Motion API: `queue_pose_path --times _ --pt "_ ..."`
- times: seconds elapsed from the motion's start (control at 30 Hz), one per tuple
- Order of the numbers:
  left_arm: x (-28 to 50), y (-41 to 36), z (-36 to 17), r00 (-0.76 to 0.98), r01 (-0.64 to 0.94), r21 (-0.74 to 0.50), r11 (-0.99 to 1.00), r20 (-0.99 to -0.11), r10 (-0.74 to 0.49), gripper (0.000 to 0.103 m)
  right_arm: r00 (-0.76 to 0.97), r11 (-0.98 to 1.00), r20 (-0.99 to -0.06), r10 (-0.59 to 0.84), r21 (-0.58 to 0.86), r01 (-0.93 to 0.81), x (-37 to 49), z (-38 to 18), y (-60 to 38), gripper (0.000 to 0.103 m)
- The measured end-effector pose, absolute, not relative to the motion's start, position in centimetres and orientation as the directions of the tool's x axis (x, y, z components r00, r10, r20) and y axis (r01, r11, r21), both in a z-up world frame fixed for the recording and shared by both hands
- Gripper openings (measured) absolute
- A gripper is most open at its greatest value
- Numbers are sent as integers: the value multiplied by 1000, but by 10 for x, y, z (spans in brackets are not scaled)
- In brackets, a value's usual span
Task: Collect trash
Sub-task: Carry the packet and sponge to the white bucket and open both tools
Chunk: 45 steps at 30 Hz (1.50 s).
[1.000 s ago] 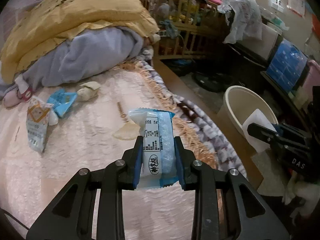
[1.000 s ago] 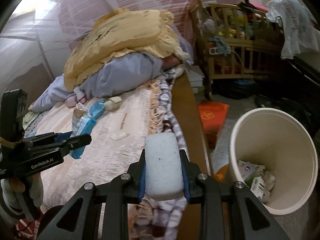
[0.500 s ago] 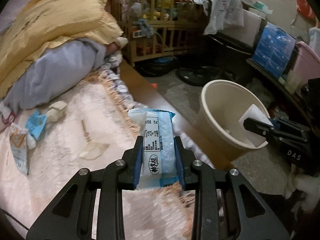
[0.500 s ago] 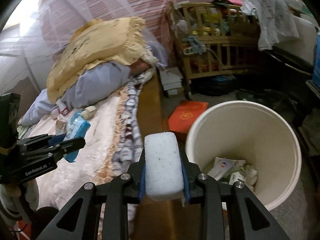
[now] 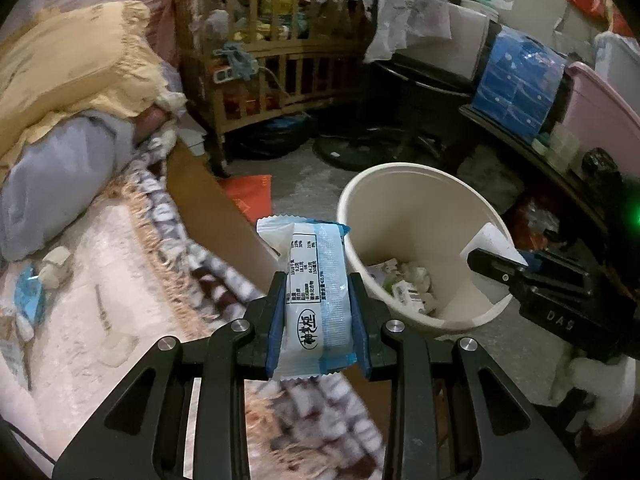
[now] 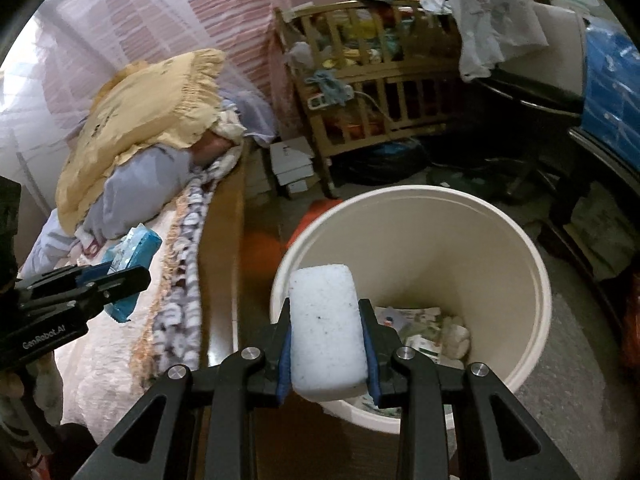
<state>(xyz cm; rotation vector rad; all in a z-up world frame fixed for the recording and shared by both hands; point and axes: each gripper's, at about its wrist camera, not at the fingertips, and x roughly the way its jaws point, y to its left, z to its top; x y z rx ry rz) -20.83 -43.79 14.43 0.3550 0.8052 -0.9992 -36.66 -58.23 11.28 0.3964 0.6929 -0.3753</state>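
Observation:
My left gripper (image 5: 316, 320) is shut on a blue and white snack wrapper (image 5: 314, 300), held over the bed's edge just left of a cream bin (image 5: 416, 184). My right gripper (image 6: 326, 340) is shut on a white foam block (image 6: 326, 320), held over the near rim of the same bin (image 6: 536, 280), which holds several scraps of trash (image 6: 424, 336). The right gripper also shows in the left wrist view (image 5: 500, 272), over the bin's right rim. The left gripper with its wrapper shows in the right wrist view (image 6: 128, 276). More wrappers (image 5: 28, 300) lie on the bed.
A bed with a pink blanket (image 5: 80, 320), fringed patterned throw (image 5: 192, 264) and wooden side rail (image 5: 224, 220) is at left. Yellow and grey bedding (image 5: 60, 100) is piled at its head. A wooden crib (image 5: 280, 60), a red bag (image 5: 248, 196) and cluttered furniture surround the floor.
Both grippers have moved right, away from the bed and toward the bin. The right gripper now holds the foam block over the bin's rim; the left wrapper has reached the bed's edge.

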Motion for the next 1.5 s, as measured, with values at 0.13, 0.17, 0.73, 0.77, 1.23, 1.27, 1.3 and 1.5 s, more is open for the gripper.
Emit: queue_pose_path --times 0.13,0.17,0.73,0.77,1.23,1.27,1.3,1.5 --pt "-214 -454 140 280 863 -82 498 -744 -607 27 700 848 -682 -212 227 479 -373 109 -594 28" --pt "-215 -459 138 274 865 -86 494 -744 -609 27 697 845 -684 -217 226 485 -374 108 -596 28" --pt "-211 -518 118 210 877 -133 462 -759 -617 27 682 783 -684 -259 265 563 -377 88 -632 28" --pt "-211 -521 117 208 878 -133 459 -759 -617 27 680 779 -686 -260 267 567 -378 87 -633 28" --pt "-207 -540 100 156 870 -188 456 -773 -615 27 663 763 -704 -255 275 585 -371 77 -644 28" --pt "-207 -540 100 153 870 -191 455 -773 -616 27 662 763 -705 -255 275 586 -370 76 -644 29" --pt "-207 -541 99 150 869 -194 455 -773 -616 27 660 762 -706 -255 274 587 -370 76 -644 30" --pt "-204 -542 98 119 871 -222 438 -770 -627 32 648 759 -714 -265 261 597 -366 73 -645 43"
